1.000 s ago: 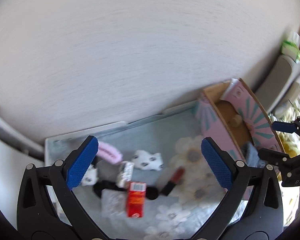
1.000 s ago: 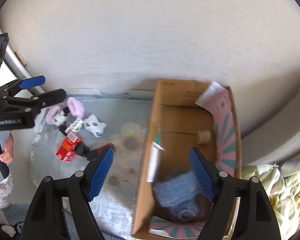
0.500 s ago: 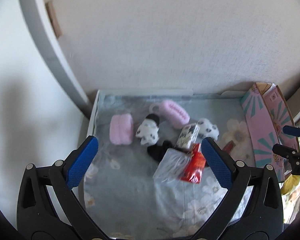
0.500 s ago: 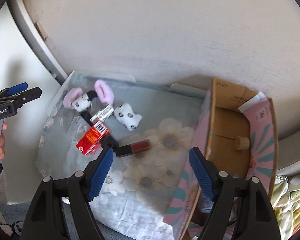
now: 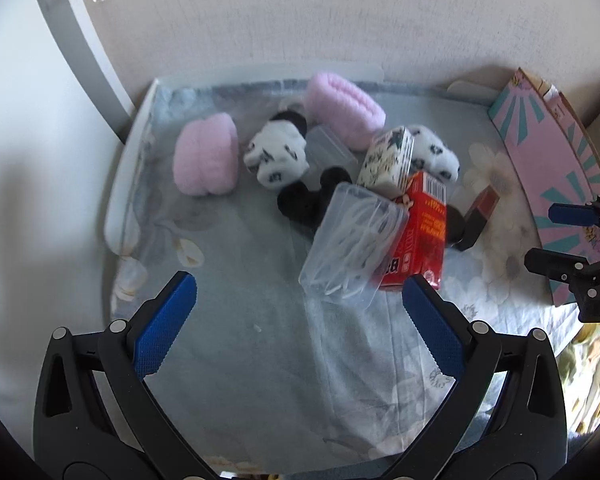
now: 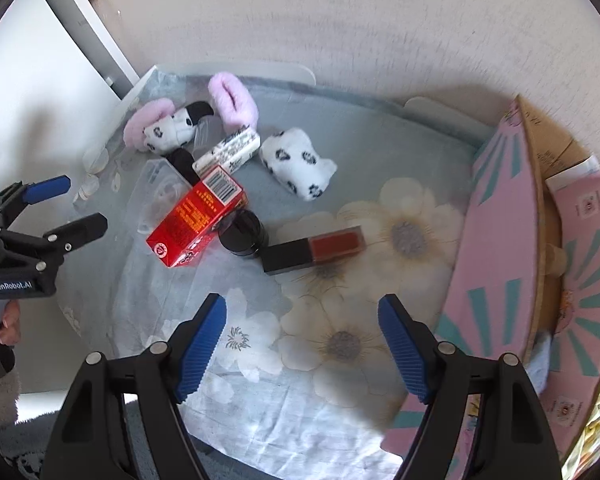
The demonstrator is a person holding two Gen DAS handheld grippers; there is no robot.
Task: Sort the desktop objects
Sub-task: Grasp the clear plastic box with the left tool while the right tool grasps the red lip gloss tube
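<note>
A pile of small objects lies on a floral cloth: a red carton, a clear plastic case, a white patterned box, spotted plush pieces, pink fluffy pieces, a black jar and a red lipstick. My left gripper hangs open above the cloth, just short of the clear case, holding nothing. My right gripper is open and empty over the flower print, in front of the lipstick. A pink cardboard box stands at the right.
A white wall runs behind the desk, with a grey rail at the left. Bare cloth lies in front of both grippers. A person's hand holds the left gripper handle. Something blue lies inside the pink box.
Both grippers have come down and nearer to the desk, and the objects look larger. The right view has swung left from over the box to the cloth. Both stay open.
</note>
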